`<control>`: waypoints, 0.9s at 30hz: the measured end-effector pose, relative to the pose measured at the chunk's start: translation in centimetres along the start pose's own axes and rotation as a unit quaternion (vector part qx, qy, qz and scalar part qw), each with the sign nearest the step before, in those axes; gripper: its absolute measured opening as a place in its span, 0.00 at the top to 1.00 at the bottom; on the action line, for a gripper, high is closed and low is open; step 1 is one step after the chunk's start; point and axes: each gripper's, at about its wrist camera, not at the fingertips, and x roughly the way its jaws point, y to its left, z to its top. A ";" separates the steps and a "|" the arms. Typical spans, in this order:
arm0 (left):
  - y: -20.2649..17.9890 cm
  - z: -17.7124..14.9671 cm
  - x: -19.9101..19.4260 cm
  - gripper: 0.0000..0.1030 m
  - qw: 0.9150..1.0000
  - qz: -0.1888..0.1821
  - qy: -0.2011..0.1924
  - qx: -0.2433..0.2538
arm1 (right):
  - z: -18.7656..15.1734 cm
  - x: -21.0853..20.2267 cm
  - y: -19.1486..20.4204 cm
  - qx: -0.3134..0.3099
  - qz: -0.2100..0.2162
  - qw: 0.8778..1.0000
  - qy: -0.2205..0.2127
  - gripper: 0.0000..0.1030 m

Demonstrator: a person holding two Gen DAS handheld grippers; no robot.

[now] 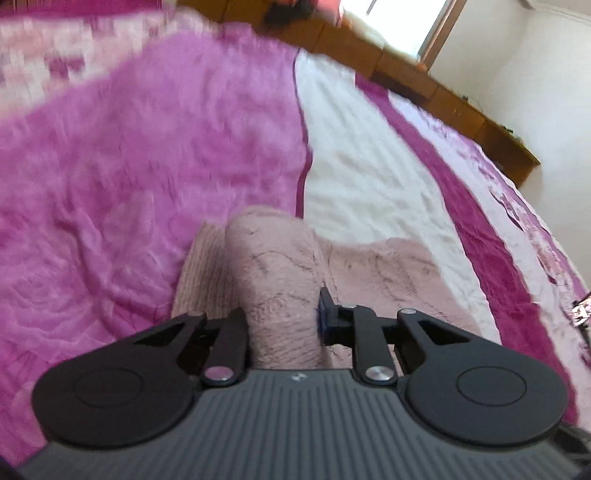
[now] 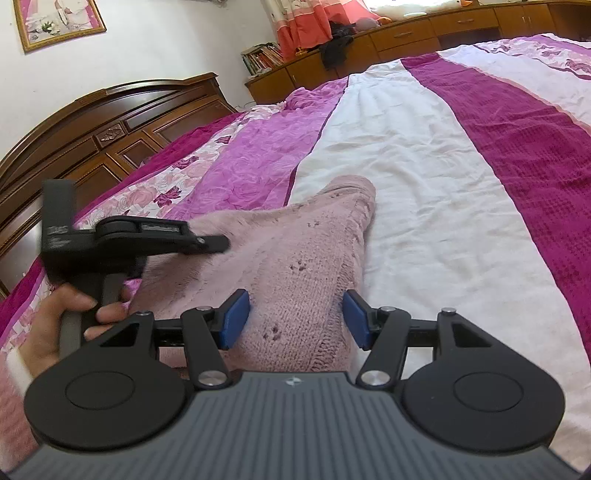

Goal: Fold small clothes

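Left claw (image 1: 282,314) clamped on a thick roll of the pink garment (image 1: 388,266), fabric filling the whole gap between the jaws. Right claw (image 2: 295,317) likewise closed around a broad bunch of the knit, blue pads (image 2: 236,317) pressed against both sides of it. Seen from the right wrist, left claw (image 2: 218,242) gripped by a hand (image 2: 55,325) and biting the fluffy edge from the side.

Garment (image 2: 295,240) lying across the near edge of the white stripe (image 2: 424,166) of the bedspread, partly lifted off it, 1 end tapering to a point further up the stripe. Judged mid-fold, with 2 grips set and the flap not yet laid down.

To do it well: keep both grips level, carry the lifted part over in 1 arc so the edges meet, hold the cloth lightly taut between the claws to stop sagging, lower onto the stripe before letting go, then smooth outward. Thick pile likely to spring back, so press the crease.

Nothing lying on the stripe beyond the garment. Dark wooden headboard (image 2: 92,129) well to the left of the stripe; wooden cabinets (image 2: 406,33) past its far end, carrying books (image 2: 262,55) and a dark heap of cloth (image 2: 336,48). Only real hindrance: the wrinkled bedspread itself, liable to drag the hem.
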 end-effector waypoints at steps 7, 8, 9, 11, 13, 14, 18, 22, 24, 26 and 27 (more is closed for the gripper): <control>-4.2 -1.1 -2.1 0.79 0.984 0.120 -0.054 0.117 | -0.1 0.1 0.1 -0.007 0.001 1.000 0.000 0.38; -3.6 -0.8 -1.2 0.77 0.985 0.126 -0.032 0.109 | -0.1 0.1 0.2 -0.011 0.000 1.000 0.000 0.38; -3.0 -0.7 -0.8 0.72 0.986 0.135 -0.023 0.099 | -0.1 0.0 0.2 -0.013 0.001 1.000 0.000 0.38; -1.7 -0.5 -0.8 0.52 0.986 0.152 -0.018 0.068 | 0.0 -0.1 0.0 -0.013 0.005 1.000 0.002 0.38; -0.7 -0.5 -1.6 0.42 0.986 0.158 -0.035 0.047 | 0.1 -0.1 -0.1 -0.009 0.006 1.000 0.003 0.38; -0.3 -0.5 -2.0 0.42 0.986 0.155 -0.037 0.046 | 0.1 0.0 -0.1 -0.006 0.007 1.000 0.004 0.38; 0.5 -0.7 -3.9 0.45 0.990 0.133 -0.025 0.029 | 0.0 -0.1 0.0 -0.004 0.006 1.000 0.000 0.38; 0.4 -1.6 -4.6 0.43 0.988 0.141 -0.015 0.054 | -0.2 0.1 0.2 -0.010 0.004 1.000 0.003 0.38; 0.7 -2.3 -3.7 0.43 0.984 0.168 0.002 0.066 | -0.3 0.2 0.6 -0.021 0.004 1.000 0.006 0.38; 1.2 -2.6 -3.4 0.43 0.983 0.174 0.005 0.058 | -0.3 0.1 1.0 -0.034 0.004 0.999 0.007 0.38; 1.4 -2.6 -3.7 0.43 0.984 0.171 0.004 0.048 | -0.2 0.0 0.9 -0.034 0.004 0.999 0.008 0.38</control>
